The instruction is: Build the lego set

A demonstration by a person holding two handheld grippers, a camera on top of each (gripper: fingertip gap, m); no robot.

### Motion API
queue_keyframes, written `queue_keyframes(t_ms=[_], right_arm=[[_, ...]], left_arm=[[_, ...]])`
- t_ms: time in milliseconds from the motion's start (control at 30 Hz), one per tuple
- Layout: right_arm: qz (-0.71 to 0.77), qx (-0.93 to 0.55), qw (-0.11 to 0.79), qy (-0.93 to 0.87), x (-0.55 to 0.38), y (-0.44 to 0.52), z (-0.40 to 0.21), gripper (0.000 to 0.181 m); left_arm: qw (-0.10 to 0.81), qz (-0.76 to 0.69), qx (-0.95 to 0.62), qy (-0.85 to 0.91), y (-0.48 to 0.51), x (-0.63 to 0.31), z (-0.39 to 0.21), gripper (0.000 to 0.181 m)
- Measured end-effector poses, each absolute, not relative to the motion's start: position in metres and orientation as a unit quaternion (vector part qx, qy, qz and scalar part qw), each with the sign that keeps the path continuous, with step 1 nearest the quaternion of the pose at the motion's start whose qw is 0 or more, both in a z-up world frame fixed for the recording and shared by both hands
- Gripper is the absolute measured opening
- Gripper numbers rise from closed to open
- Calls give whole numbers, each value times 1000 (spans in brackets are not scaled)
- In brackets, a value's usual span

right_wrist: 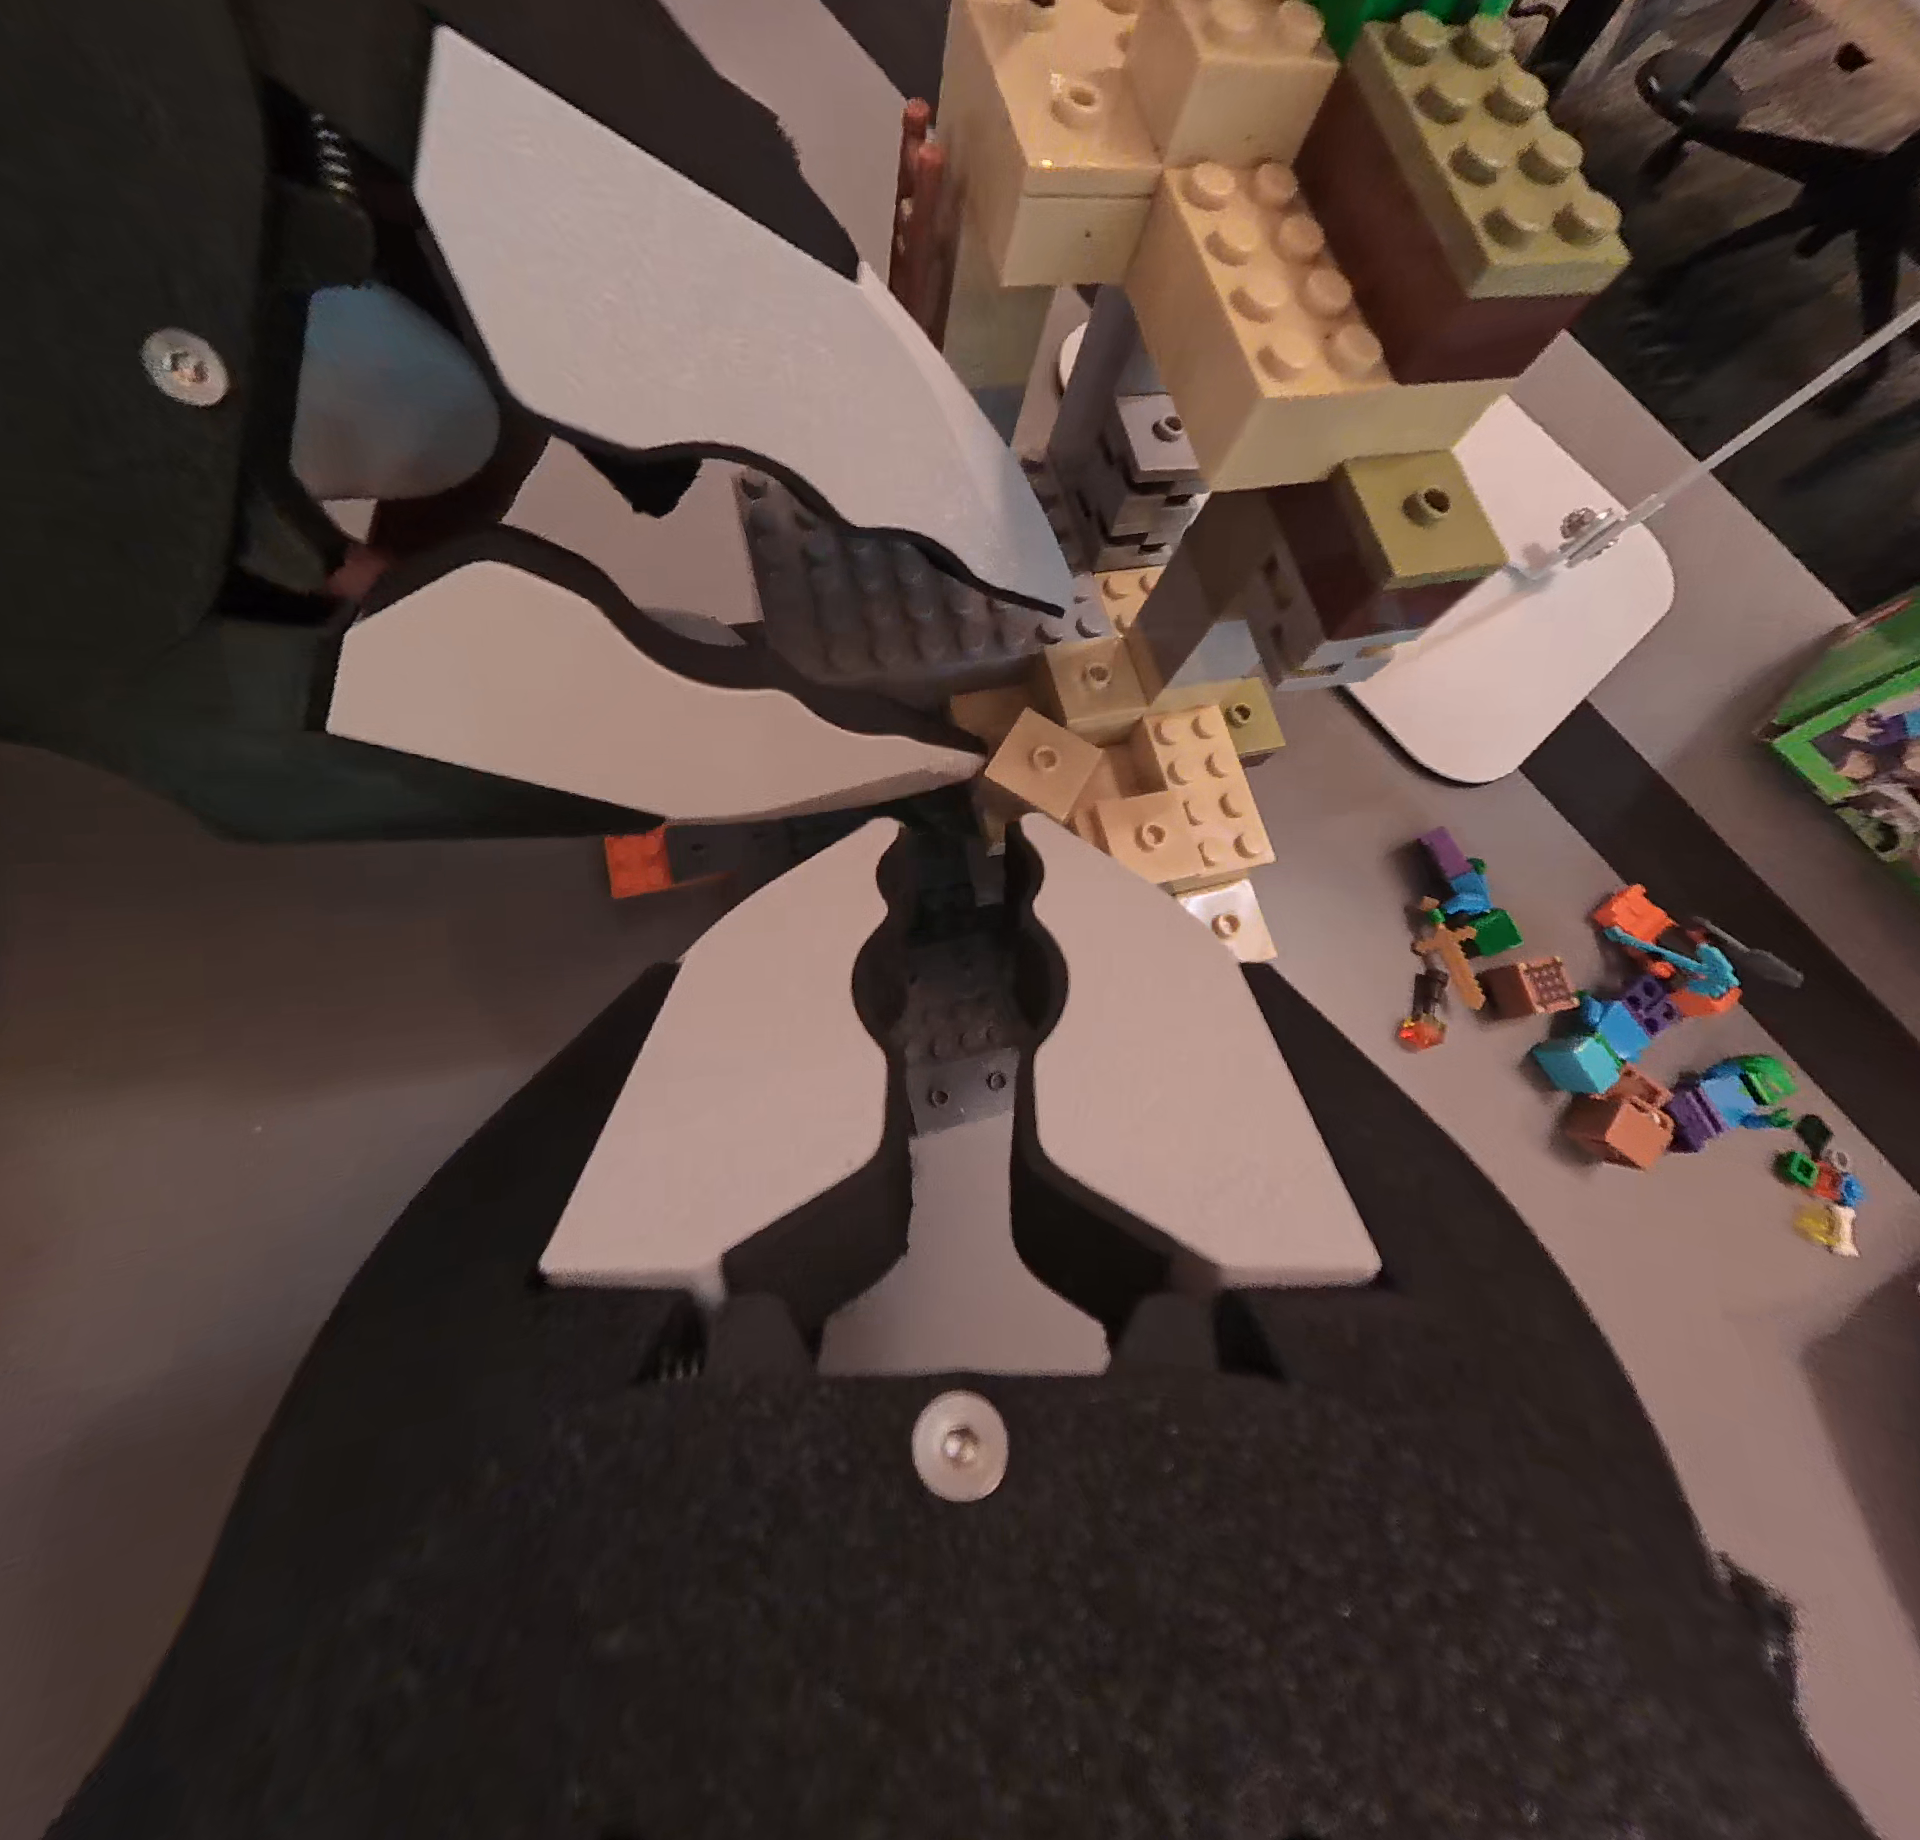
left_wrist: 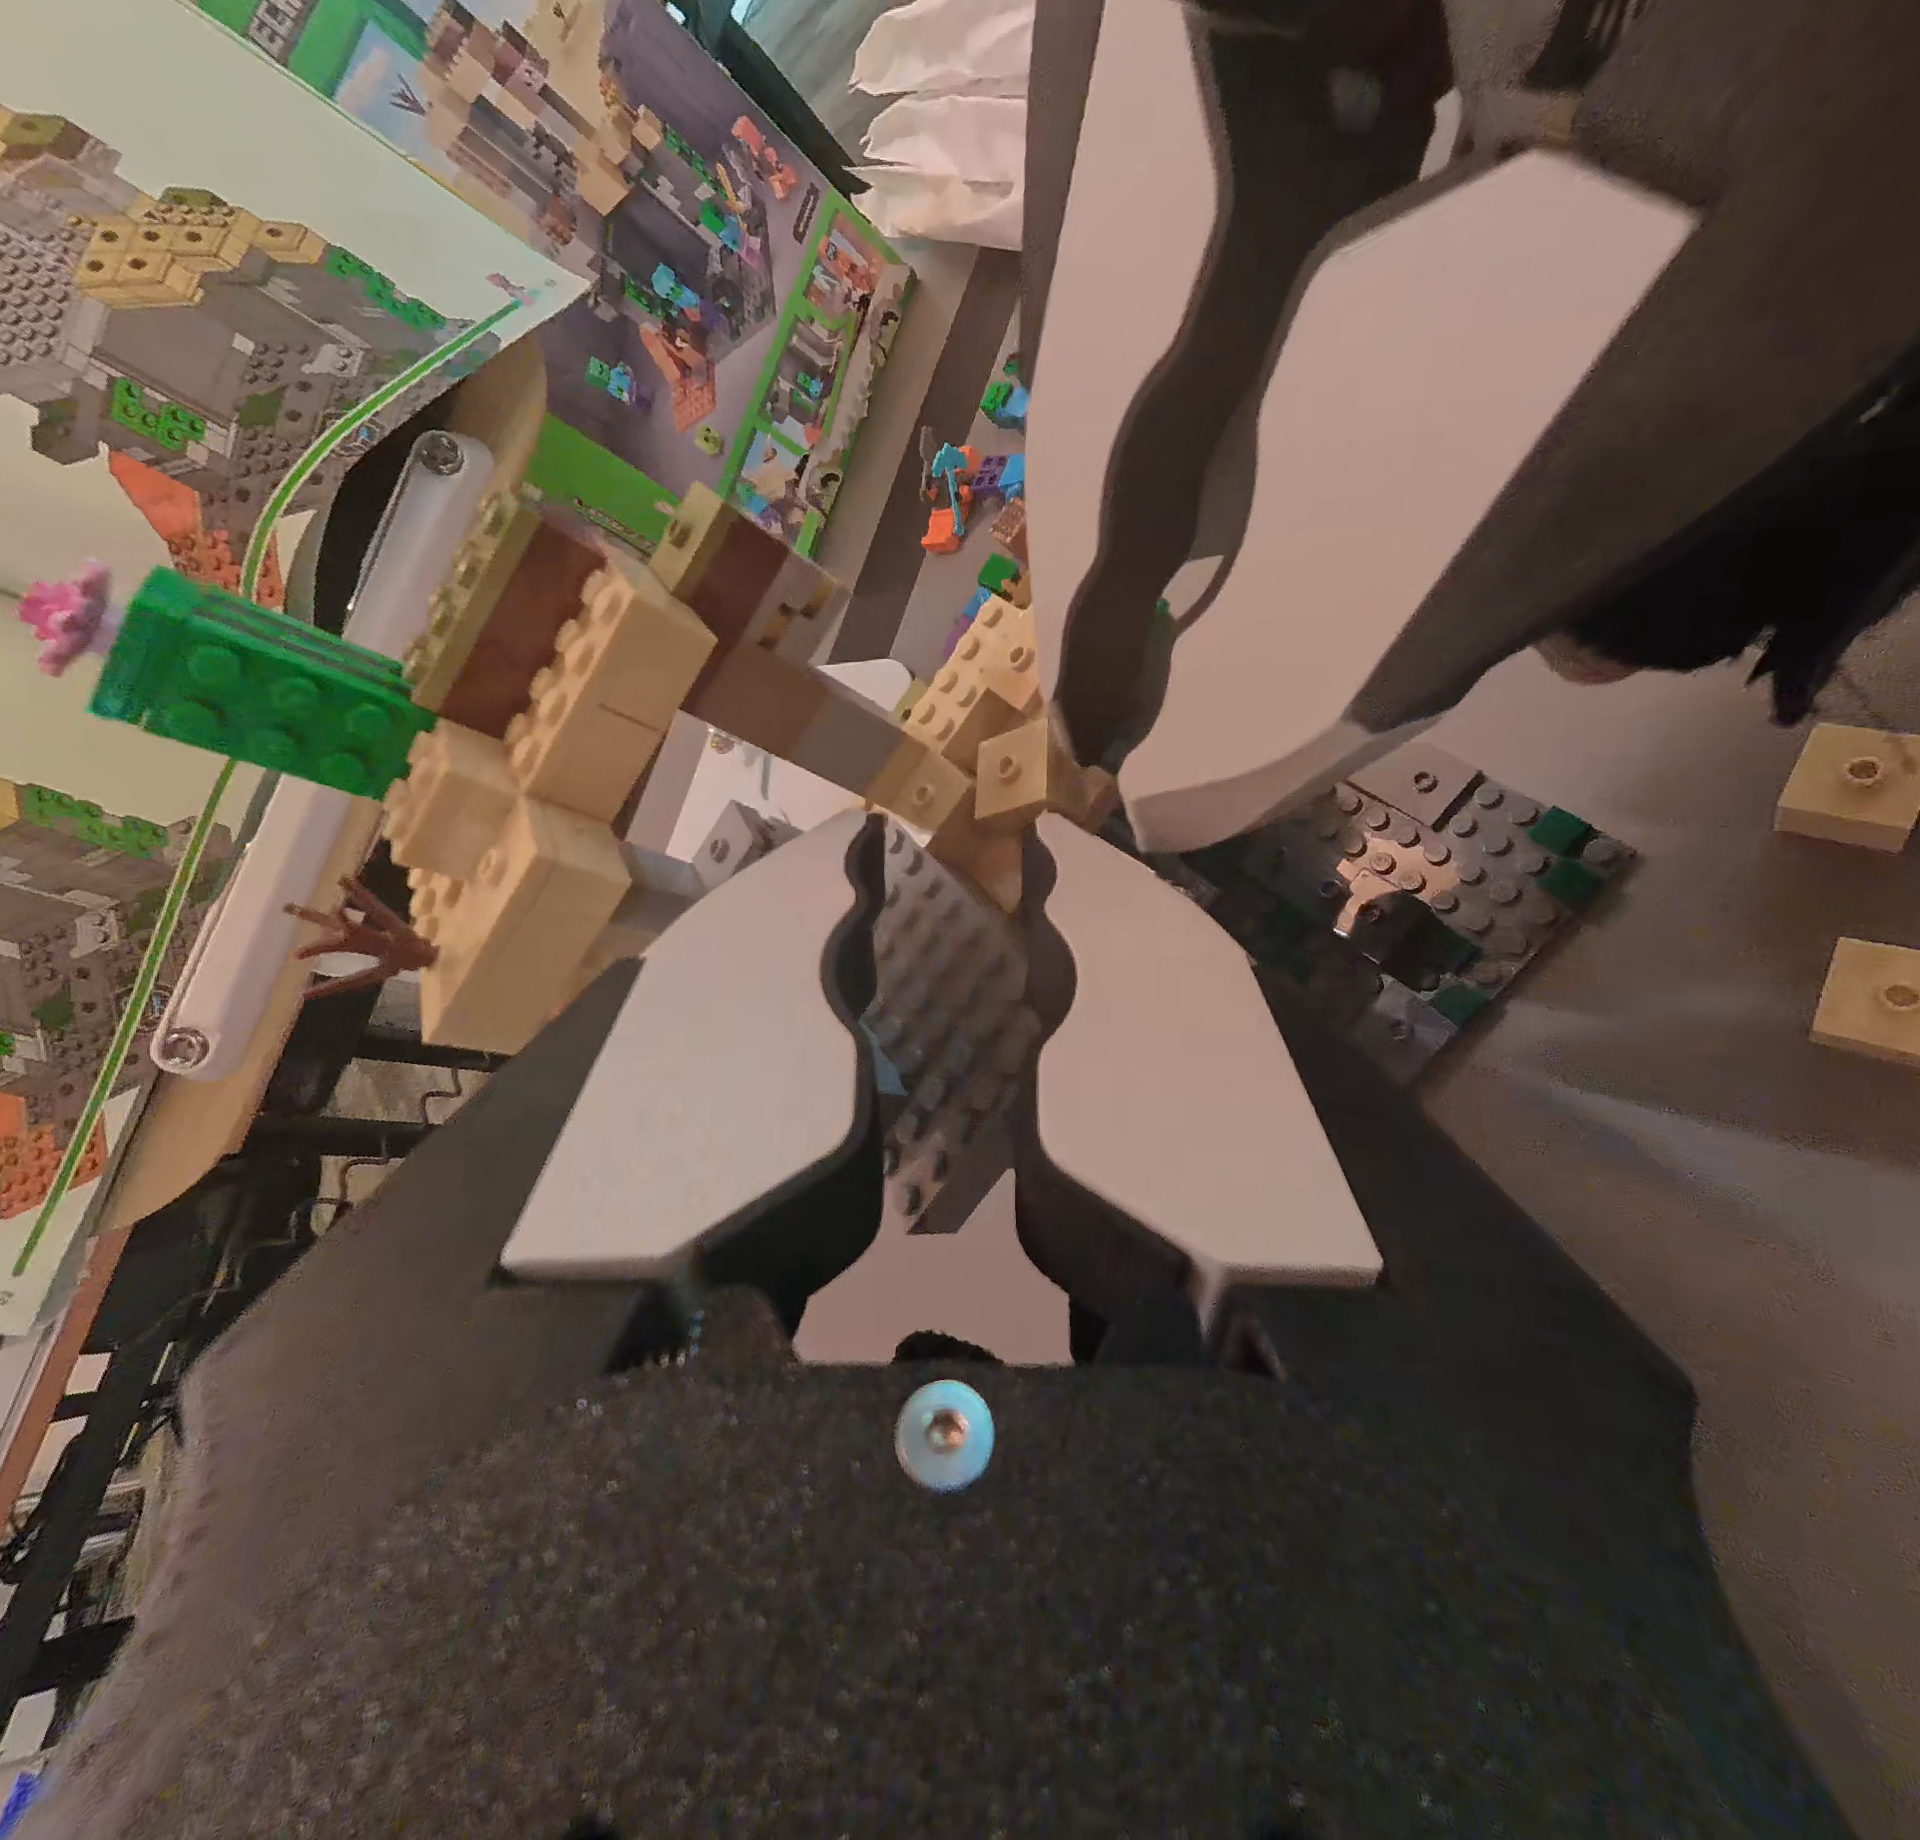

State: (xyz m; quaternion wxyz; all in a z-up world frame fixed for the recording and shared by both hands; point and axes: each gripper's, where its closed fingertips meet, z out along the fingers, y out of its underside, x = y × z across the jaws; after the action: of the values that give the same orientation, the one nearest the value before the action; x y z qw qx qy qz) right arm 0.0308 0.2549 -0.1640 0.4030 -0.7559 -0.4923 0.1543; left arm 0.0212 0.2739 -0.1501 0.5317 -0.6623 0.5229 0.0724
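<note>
The Lego build point(left_wrist: 582, 710) is a cluster of tan, brown and olive bricks with a green plate point(left_wrist: 260, 689) and a grey studded plate point(left_wrist: 945, 980). It is held up off the table. My left gripper point(left_wrist: 951, 834) is shut on the grey plate, which also shows in the right wrist view point(right_wrist: 883, 606) with that gripper point(right_wrist: 1023, 678) coming from the left. My right gripper point(right_wrist: 961, 829) reaches in from the top right of the left wrist view point(left_wrist: 1096, 788). Its tips are pinched on a small tan piece point(right_wrist: 1039, 762) at the build's lower end.
A dark grey baseplate point(left_wrist: 1455, 907) lies on the table under the grippers, with two tan tiles point(left_wrist: 1849, 788) beside it. Loose minifigures and small parts point(right_wrist: 1621, 1021) lie to the right. The set box point(left_wrist: 727, 263), the instruction booklet point(left_wrist: 156, 336) and a white stand base point(right_wrist: 1507, 627) are behind. Only a small space, under 4 cm, lies between the two pairs of fingers. Left tips and right tips are each some 25 cm from the white stand base point(right_wrist: 1507, 627).
</note>
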Motion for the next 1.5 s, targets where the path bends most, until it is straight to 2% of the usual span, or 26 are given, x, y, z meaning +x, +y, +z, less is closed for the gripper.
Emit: queue_keyframes(t_ms=[833,967,1500], right_arm=[[237,-757,420,-441,22,247,-158,52],[257,-754,420,-434,22,248,-154,55],[186,-739,430,-484,24,247,-158,57]], left_arm=[[557,64,-656,506,274,17,-142,24],[560,65,-656,502,273,11,-138,23],[541,56,-648,532,274,24,-145,18]])
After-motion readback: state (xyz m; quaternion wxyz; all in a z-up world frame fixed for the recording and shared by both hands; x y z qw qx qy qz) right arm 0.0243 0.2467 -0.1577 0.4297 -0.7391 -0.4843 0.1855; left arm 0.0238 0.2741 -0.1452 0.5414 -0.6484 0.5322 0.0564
